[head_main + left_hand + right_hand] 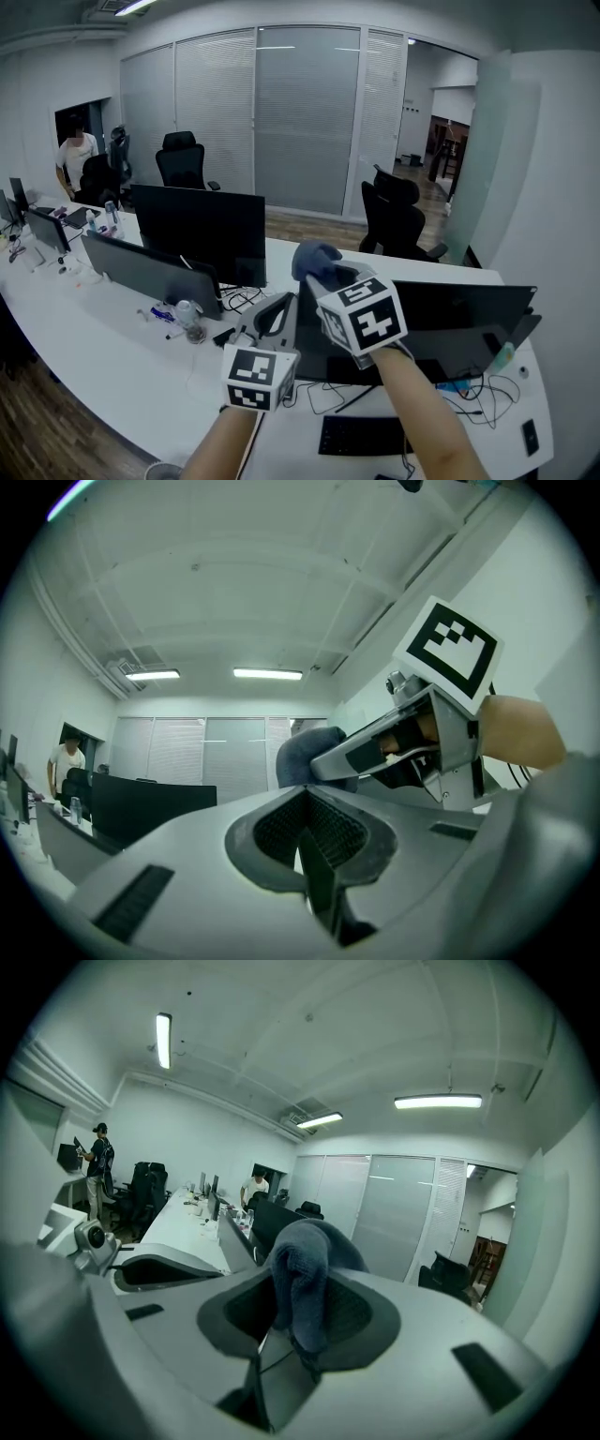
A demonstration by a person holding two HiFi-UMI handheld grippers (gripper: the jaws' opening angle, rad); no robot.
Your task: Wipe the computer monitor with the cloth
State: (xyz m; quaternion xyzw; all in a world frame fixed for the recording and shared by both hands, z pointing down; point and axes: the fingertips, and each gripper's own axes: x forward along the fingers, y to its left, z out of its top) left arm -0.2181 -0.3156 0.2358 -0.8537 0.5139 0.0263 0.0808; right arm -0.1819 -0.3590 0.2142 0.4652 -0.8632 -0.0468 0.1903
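Note:
In the head view my right gripper [325, 274] is raised above the desk and is shut on a bunched blue-grey cloth [314, 255]. The right gripper view shows the same cloth [302, 1288] hanging folded between the jaws of that gripper [300, 1324]. Below and to the right of it stands a dark computer monitor [459, 314]. My left gripper [275, 315] sits lower and to the left, jaws shut with nothing in them. From the left gripper [305, 834] I see the cloth [305, 758] just ahead and above.
A long white desk [112, 347] carries more monitors [202, 225], cables and small items on the left. A black keyboard [361, 436] lies in front of the near monitor. Office chairs [394, 220] stand behind the desk. A person [75, 155] stands far left.

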